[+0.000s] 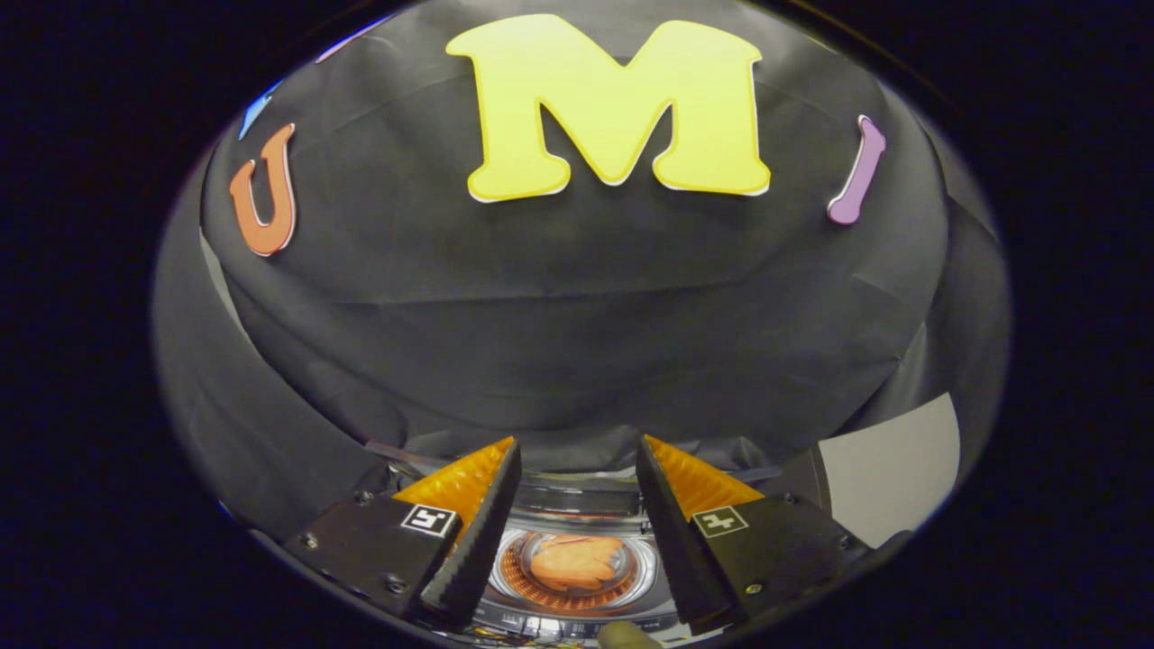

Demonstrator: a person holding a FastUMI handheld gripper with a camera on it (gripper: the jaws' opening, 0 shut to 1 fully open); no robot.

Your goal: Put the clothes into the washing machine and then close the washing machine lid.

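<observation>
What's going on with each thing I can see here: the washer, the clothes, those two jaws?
Washing machine: lid open, drum visible between the jaws.
Orange clothes: already lying inside the drum.
Gripper: jaws spread apart, holding nothing, raised above the machine.

— What do we have behind everything?

— We see a black cloth wall (577, 297) hung across the far side, creased, with a long fold running straight across its middle.

— And the sides?

— More of the same cloth wraps round on the left, falling in loose drapes. On the right we find a pale grey panel (888, 473) showing where the cloth stops, flat and bare.

— How is the light?

— Dim, we'd say. The cloth takes a soft even glow, brighter high up and darker toward the near, low part. We cannot make out any floor or window.
</observation>
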